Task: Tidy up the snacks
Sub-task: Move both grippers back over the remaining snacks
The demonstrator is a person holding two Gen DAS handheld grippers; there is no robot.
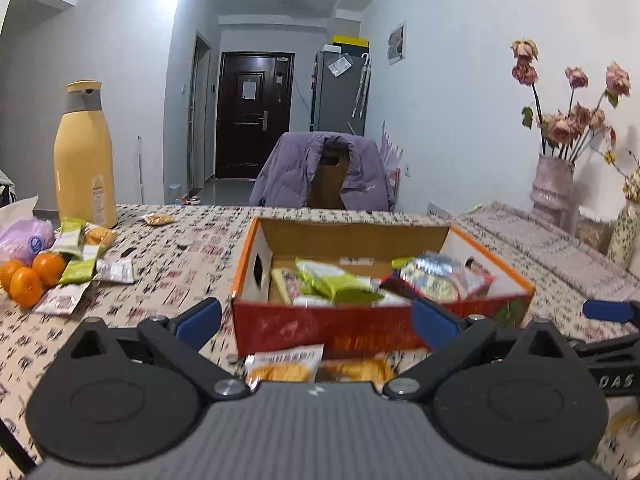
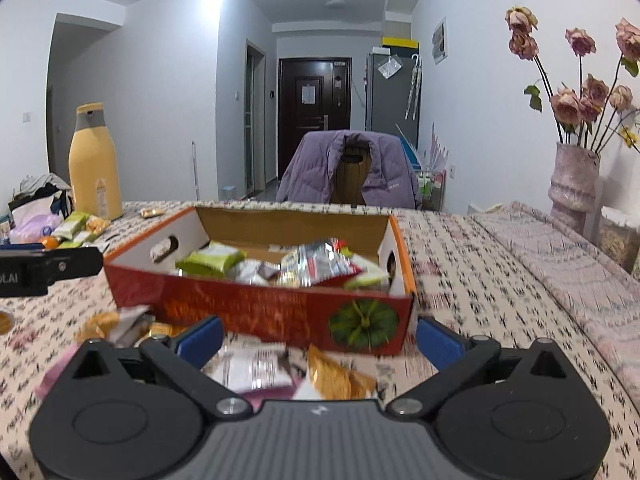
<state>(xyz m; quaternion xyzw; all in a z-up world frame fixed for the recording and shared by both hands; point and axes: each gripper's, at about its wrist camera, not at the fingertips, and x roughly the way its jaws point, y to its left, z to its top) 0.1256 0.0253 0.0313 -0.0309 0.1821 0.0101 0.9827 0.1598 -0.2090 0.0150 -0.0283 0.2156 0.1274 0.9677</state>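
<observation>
Facing the table from the left wrist view, the left gripper [image 1: 316, 322] has its blue-padded jaws spread wide and holds nothing. Just beyond it stands the open cardboard box [image 1: 512, 276], red-sided with an orange rim, filled with green and silver snack packets [image 1: 340, 282]. An orange biscuit packet [image 1: 286, 366] lies on the patterned tablecloth [image 1: 180, 248] between the jaws and the box's near wall. More loose packets [image 1: 80, 268] lie far left beside three oranges [image 1: 30, 276] and a yellow bottle [image 1: 84, 160].

From the right wrist view, the right gripper [image 2: 318, 340] is likewise spread and empty. The box [image 2: 248, 304] sits just ahead, its pumpkin picture [image 2: 362, 324] on the near wall. Blurred packets [image 2: 256, 368] lie on the cloth between the jaws. A vase of dried roses [image 2: 576, 184] stands at the right edge.
</observation>
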